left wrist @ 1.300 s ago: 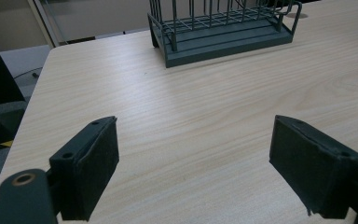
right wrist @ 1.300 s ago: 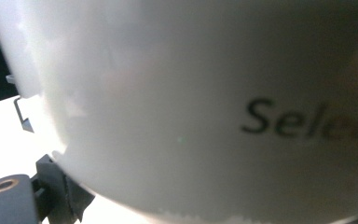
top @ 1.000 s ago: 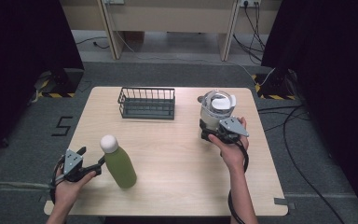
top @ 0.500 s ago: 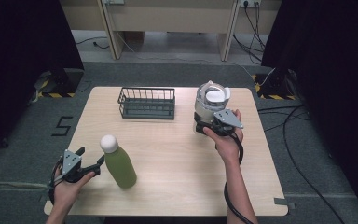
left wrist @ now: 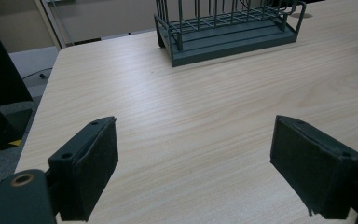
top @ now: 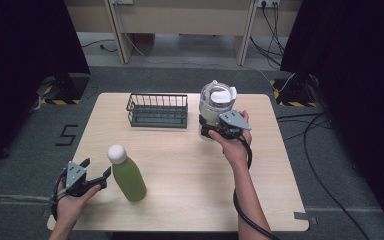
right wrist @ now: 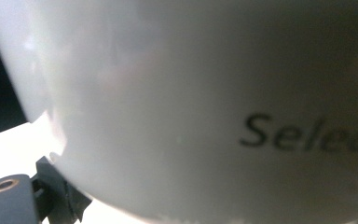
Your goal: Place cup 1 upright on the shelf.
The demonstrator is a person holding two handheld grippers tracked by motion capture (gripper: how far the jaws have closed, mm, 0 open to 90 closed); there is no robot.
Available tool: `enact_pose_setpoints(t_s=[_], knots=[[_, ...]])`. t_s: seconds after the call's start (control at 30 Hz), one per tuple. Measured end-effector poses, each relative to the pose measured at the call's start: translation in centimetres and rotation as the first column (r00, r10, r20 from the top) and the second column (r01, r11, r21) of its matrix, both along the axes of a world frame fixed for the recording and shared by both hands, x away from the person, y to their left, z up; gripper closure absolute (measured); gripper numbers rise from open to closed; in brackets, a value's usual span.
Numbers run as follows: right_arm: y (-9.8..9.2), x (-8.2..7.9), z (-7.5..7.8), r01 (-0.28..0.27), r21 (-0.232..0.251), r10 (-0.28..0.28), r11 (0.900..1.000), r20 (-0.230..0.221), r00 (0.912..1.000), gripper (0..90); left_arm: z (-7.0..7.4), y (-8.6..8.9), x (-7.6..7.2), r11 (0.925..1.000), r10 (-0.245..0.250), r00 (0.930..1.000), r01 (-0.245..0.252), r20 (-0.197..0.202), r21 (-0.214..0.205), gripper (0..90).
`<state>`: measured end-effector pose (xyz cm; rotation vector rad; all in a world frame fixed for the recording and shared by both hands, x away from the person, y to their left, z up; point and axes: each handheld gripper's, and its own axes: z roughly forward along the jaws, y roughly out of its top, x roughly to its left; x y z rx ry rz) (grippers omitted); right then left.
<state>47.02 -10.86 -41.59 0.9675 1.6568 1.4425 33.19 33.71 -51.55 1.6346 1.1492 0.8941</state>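
Jug-like white container point(top: 216, 107) with a clear lid and a white handle stands at the far right of the table, gripped low on its body by the right gripper point(top: 219, 131). In the right gripper view its pale wall point(right wrist: 177, 107) presses right up to the camera, with part of a printed word showing, and the jaws are closed around it. It looks tilted and perhaps just clear of the wood, though the base cannot be made out.

Largest of all is the light wooden table point(top: 190, 175), with grey floor and cables around it. Next in size, a dark wire basket point(top: 158, 110) sits at the far middle, just left of the container and apart from it. A green bottle point(top: 126, 173) with a white cap stands upright at the near left. Smallest, the left gripper point(top: 94, 176) rests near the front left corner, pointing at the bottle's side. Its jaws stand moderately apart with nothing between them; the left gripper view shows bare wood between the pads point(left wrist: 91, 163) and the basket point(left wrist: 228, 28) beyond.

By my judgement, the step in hand is carrying the container, probably toward the basket. The next move calls for a firm, level hold, since the container is wide and top-heavy, and enough height to clear the basket's rim. The bottle stands well away from that path.
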Motion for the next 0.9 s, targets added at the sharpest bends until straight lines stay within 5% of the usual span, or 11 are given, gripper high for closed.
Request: enact_pose_setpoints(t_s=[0.9], knots=[[3.9, 2.6, 2.4, -0.051, 0.001, 0.051, 0.9987, 0.026, 0.9984, 9.8, -0.1, 0.3, -0.4, 0.9998, 0.019, 0.9998, -0.019, -0.010, -0.006, 14.5]])
